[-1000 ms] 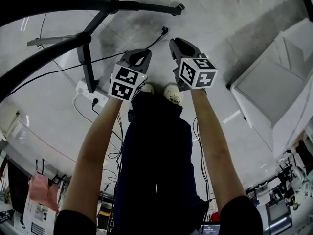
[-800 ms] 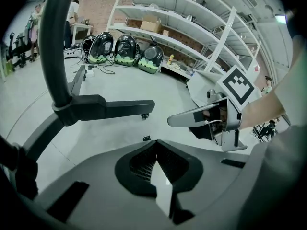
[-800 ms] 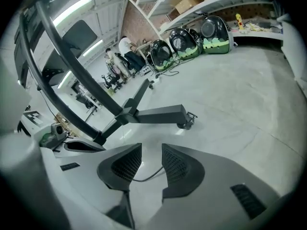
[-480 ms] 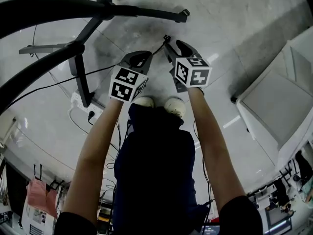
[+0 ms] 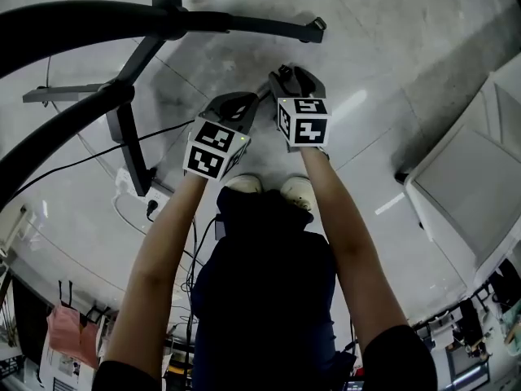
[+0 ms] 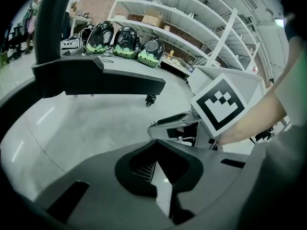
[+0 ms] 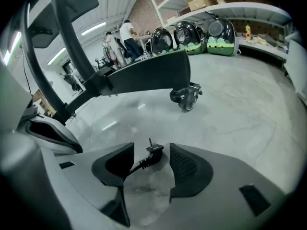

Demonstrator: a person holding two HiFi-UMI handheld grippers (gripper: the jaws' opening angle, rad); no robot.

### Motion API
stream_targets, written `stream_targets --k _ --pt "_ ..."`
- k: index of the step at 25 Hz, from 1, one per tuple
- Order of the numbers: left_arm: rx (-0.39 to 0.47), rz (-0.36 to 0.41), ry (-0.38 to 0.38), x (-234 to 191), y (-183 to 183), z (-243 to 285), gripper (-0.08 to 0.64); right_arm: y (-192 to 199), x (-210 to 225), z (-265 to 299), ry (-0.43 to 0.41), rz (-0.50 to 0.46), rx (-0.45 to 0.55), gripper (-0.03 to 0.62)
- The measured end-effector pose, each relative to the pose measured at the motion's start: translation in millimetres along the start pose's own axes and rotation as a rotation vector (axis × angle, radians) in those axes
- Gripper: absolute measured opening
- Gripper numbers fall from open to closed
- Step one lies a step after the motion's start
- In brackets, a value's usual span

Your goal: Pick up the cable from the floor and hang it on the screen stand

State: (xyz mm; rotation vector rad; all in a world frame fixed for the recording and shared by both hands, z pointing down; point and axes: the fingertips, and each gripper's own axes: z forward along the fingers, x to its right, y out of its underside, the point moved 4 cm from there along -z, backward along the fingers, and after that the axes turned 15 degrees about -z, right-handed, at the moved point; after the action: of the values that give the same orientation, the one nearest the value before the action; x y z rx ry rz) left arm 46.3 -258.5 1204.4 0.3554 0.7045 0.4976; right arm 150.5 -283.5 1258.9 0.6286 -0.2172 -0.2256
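Observation:
A thin black cable [image 5: 98, 155] trails across the grey floor, and its plug [image 7: 153, 154] lies between the jaws of my right gripper [image 7: 151, 148]. Those jaws are opening and stand wide; neither pad presses on the plug. In the head view the right gripper [image 5: 282, 76] reaches down to the floor just in front of the person's shoes. My left gripper [image 5: 242, 106] hovers beside it on the left, shut with nothing held [image 6: 154, 146]. The black screen stand's leg [image 7: 144, 75] and castor [image 7: 186, 97] are just beyond the plug.
Another stand leg [image 5: 126, 141] runs down the left of the floor, near a white power strip [image 5: 134, 187] with more cables. A white cabinet [image 5: 464, 186] stands at the right. Shelving [image 6: 192, 18] and a table with black cases [image 6: 125, 36] line the background.
Both grippers have moved forward toward the stand's leg. The right gripper has come down over the plug and its jaws have spread apart around it.

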Motion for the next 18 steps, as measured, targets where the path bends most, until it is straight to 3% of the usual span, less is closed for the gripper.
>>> stream_targets --k 5,8,13,18 --pt "0.003 -0.010 0.010 -4.0 7.0 -0.8 0.008 1.3 -6.1 7.4 0.113 -0.149 -0.042 0.227" --pt "-0.006 -0.035 0.006 -4.4 11.8 0.5 0.008 2.1 -7.2 6.2 0.137 -0.229 -0.055 0.204" --pt "-0.014 -0.052 0.005 4.5 14.9 1.8 0.008 3.2 -5.0 4.7 0.082 -0.208 -0.058 0.177" --pt "-0.015 -0.066 0.013 17.5 12.1 1.2 0.008 10.0 -1.0 -7.7 0.070 -0.115 -0.073 0.165"
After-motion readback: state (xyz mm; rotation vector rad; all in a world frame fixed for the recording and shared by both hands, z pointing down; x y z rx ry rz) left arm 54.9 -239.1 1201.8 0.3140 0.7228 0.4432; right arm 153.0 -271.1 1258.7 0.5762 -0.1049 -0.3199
